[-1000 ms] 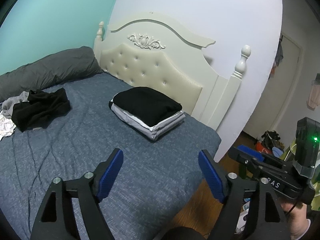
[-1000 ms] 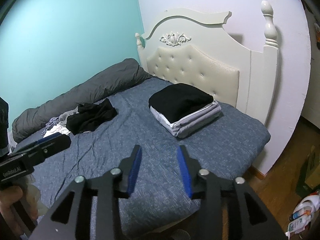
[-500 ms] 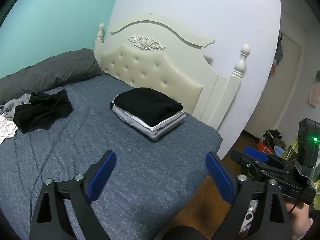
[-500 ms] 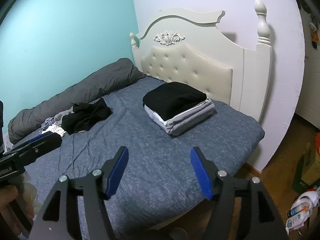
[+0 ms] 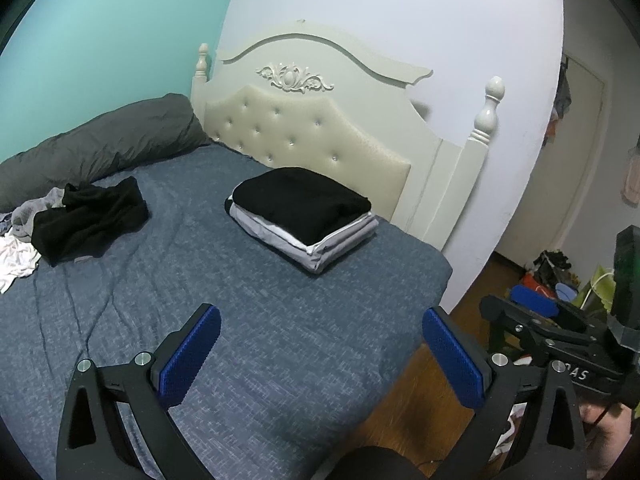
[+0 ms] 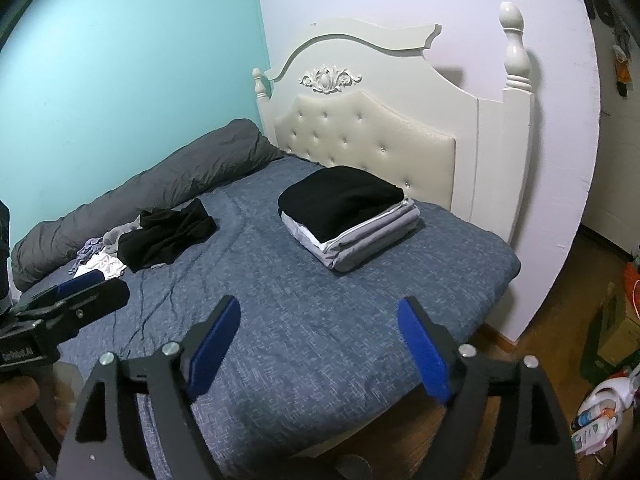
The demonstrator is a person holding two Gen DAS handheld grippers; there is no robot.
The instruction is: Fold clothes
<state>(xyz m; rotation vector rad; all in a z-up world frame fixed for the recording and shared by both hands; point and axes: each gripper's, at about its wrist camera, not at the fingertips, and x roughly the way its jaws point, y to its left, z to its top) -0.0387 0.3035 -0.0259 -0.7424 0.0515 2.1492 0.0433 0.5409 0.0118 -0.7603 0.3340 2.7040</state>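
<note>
Bed point(image 5: 248, 320) mid bare – folded stack point(image 5: 304, 216) blocks headboard side.

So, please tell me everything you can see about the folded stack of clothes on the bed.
The folded stack lies flat on the blue bed cover, near the cream headboard and apart from the loose pile of clothes. On top is a black garment, folded thick and soft. Under it are light grey layers and a thin white one, edges roughly even. Only the cover touches it; both pairs of jaws are open and away from it.
</note>
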